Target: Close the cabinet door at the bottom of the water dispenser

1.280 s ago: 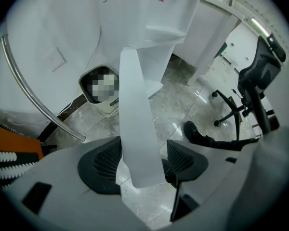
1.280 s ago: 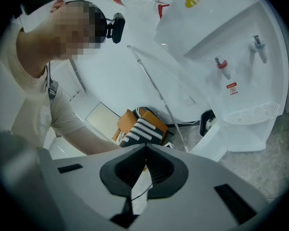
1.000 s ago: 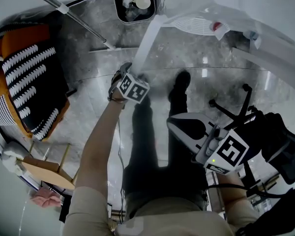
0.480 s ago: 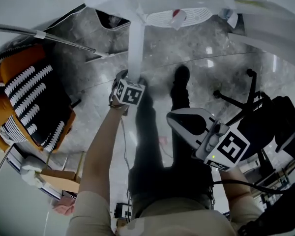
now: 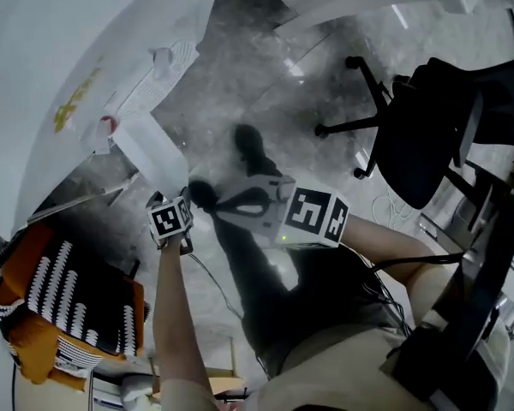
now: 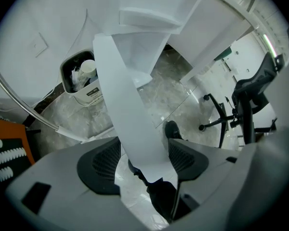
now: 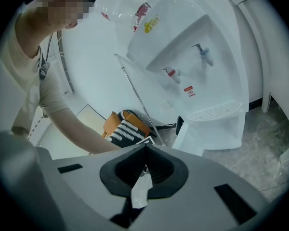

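At the white plastic water dispenser's (image 7: 183,57) base, left tongs (image 6: 143,150) are clamping the open flat white cabinet door (image 6: 127,105) by its free edge; right tongs (image 7: 144,170) are idling clenched, empty. Swinging steadily inward until flush is looking advisable.

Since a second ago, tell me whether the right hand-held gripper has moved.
Yes: the right hand-held gripper swung left, away from the office chair, toward the cabinet door.

no legible print; labels (image 7: 189,91) on water dispenser (image 7: 221,52) too small
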`<state>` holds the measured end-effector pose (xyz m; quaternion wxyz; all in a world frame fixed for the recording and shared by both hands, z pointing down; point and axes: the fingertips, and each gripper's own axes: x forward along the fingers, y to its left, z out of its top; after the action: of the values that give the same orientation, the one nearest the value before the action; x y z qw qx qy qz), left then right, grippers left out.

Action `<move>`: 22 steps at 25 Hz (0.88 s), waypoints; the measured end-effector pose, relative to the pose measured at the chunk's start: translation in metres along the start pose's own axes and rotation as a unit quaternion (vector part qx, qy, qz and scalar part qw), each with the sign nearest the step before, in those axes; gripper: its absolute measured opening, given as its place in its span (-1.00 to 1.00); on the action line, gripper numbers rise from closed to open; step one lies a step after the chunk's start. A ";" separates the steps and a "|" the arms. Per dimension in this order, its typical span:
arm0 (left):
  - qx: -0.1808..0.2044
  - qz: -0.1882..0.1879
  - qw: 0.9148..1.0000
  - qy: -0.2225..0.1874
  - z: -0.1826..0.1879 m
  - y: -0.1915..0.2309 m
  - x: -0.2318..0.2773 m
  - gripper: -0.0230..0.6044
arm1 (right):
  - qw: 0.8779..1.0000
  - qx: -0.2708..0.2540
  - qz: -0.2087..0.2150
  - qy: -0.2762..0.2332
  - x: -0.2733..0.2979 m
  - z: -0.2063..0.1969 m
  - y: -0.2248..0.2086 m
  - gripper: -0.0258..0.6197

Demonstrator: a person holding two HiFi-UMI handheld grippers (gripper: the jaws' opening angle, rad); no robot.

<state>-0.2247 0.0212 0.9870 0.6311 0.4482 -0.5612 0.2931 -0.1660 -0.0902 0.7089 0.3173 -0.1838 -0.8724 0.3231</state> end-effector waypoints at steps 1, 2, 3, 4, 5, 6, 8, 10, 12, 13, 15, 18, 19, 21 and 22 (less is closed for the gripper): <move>-0.003 -0.015 1.000 0.001 0.004 -0.009 0.003 0.00 | 1.000 0.002 -0.005 -0.001 -0.005 -0.001 -0.001 -0.92; -0.007 -0.026 1.000 0.003 0.008 -0.016 0.005 0.00 | 1.000 0.003 -0.007 -0.002 -0.008 -0.001 -0.002 -0.92; -0.013 -0.034 0.999 0.004 0.011 -0.019 0.006 0.00 | 1.000 0.003 -0.007 -0.005 -0.009 0.001 -0.002 -0.92; -0.019 -0.040 0.999 0.005 0.014 -0.021 0.006 0.00 | 1.000 0.004 -0.005 -0.008 -0.009 0.003 -0.002 -0.92; -0.025 -0.045 0.999 0.004 0.015 -0.024 0.006 0.00 | 1.000 0.006 -0.004 -0.011 -0.008 0.005 -0.001 -0.92; -0.028 -0.050 0.998 0.003 0.016 -0.027 0.006 0.00 | 1.000 0.009 -0.004 -0.014 -0.008 0.006 -0.001 -0.92; -0.035 -0.062 0.997 -0.005 0.018 -0.035 0.007 0.00 | 1.000 0.012 -0.005 -0.016 -0.009 0.005 -0.001 -0.92; -0.045 -0.071 0.996 -0.019 0.021 -0.038 0.004 0.00 | 1.000 0.009 0.003 -0.018 -0.009 0.003 0.001 -0.92; -0.051 -0.081 0.995 -0.028 0.023 -0.047 0.004 0.00 | 1.000 0.007 0.009 -0.019 -0.014 -0.001 0.005 -0.92; -0.052 -0.088 0.994 -0.031 0.025 -0.053 0.005 0.00 | 1.000 0.008 0.009 -0.019 -0.017 -0.004 0.005 -0.92; -0.052 -0.095 0.993 -0.035 0.029 -0.058 0.007 0.00 | 1.000 0.008 0.008 -0.016 -0.017 -0.005 0.006 -0.92; -0.049 -0.105 0.992 -0.043 0.033 -0.056 0.008 0.00 | 1.000 0.004 0.006 -0.011 -0.010 -0.005 0.008 -0.92; -0.049 -0.111 0.992 -0.046 0.033 -0.056 0.007 0.00 | 1.000 0.004 0.009 -0.009 -0.008 -0.006 0.009 -0.92; -0.048 -0.124 0.990 -0.051 0.033 -0.058 0.006 0.00 | 1.000 0.004 0.014 -0.007 -0.006 -0.007 0.011 -0.92; -0.046 -0.130 0.989 -0.053 0.034 -0.059 0.006 0.00 | 1.000 0.004 0.014 -0.007 -0.005 -0.007 0.011 -0.92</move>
<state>-0.1868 -0.0354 0.9776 0.6529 0.5032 -0.5435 0.1583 -0.1561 -0.0815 0.7029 0.3069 -0.1927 -0.8708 0.3324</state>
